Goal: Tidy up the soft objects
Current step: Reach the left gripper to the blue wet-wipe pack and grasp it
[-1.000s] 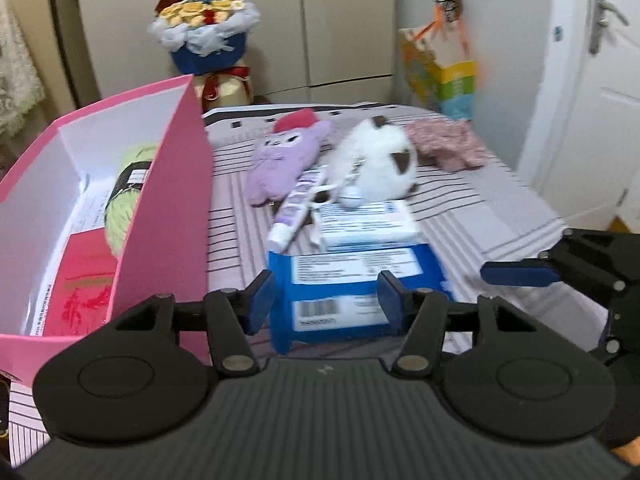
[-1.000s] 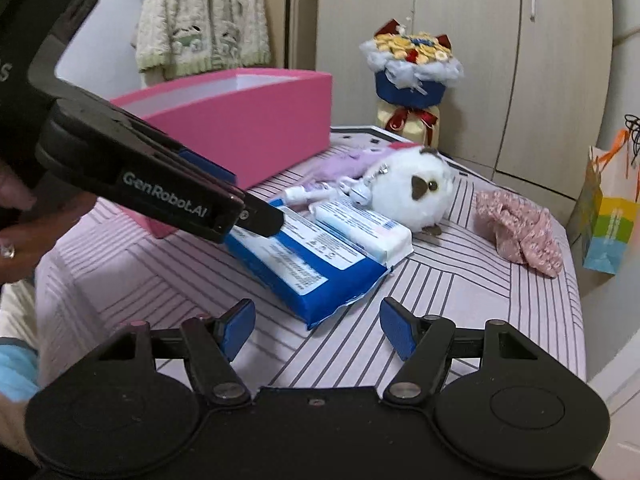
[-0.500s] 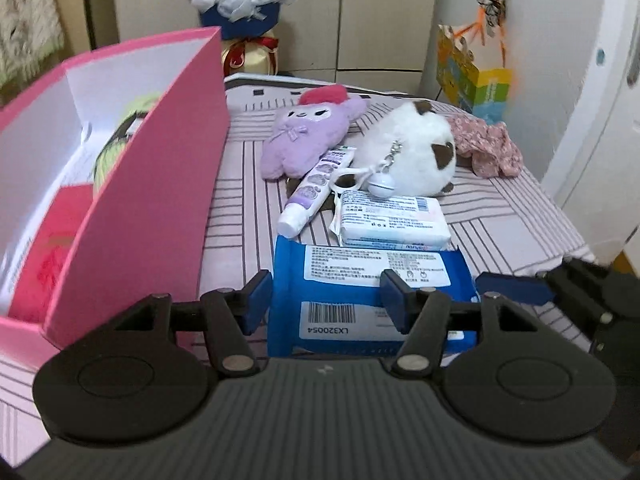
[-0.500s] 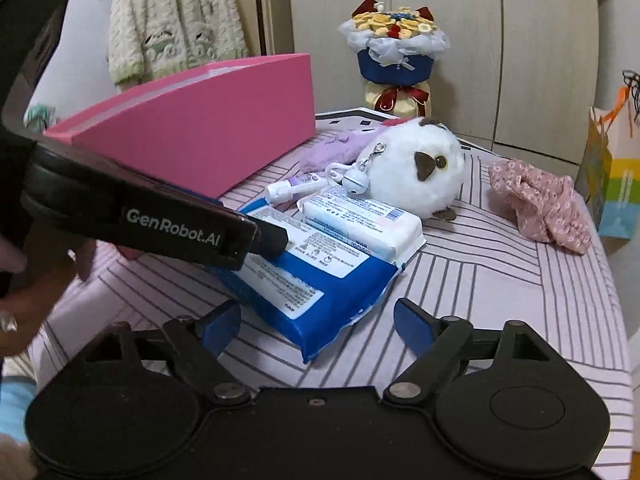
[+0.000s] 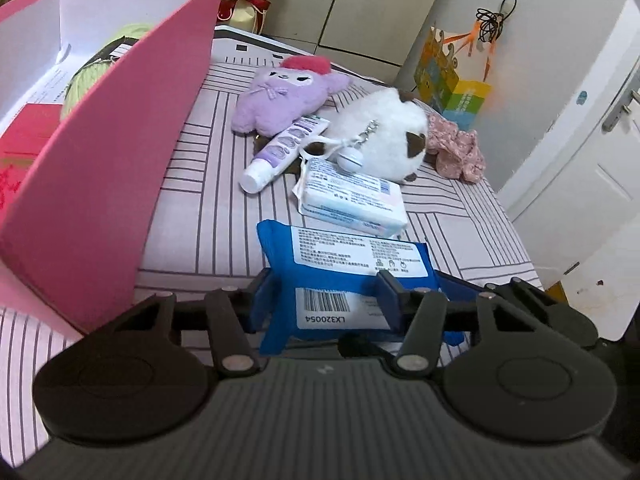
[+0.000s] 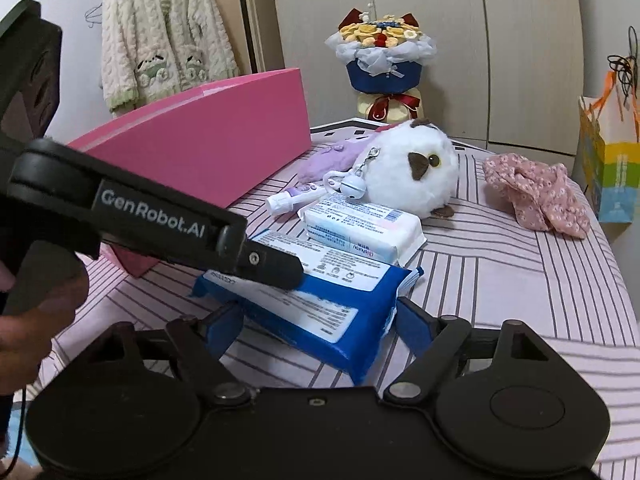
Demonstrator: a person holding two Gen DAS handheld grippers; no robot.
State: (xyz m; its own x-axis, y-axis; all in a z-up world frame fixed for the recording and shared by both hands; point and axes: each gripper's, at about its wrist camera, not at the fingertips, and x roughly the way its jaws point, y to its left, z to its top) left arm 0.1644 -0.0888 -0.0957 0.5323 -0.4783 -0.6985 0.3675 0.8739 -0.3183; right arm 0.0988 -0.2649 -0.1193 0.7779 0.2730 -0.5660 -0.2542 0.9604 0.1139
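The blue wipes pack (image 5: 344,276) lies at the near edge of the striped surface (image 5: 224,216), just in front of a white wipes pack (image 5: 352,200). The left gripper (image 5: 324,300) has its jaws closing around the blue pack's near end. The right gripper (image 6: 316,320) straddles the same pack, jaws wide and closing slightly, pads seemingly clear of it. A pink box (image 5: 120,152) stands to the left.

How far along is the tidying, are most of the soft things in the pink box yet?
Barely started. The pink box holds only green yarn and red paper. The left gripper is closing on the blue wipes pack; the right gripper straddles it, closing too, not pressing. Still out: white wipes pack, purple plush, white owl plush, tube, floral cloth.
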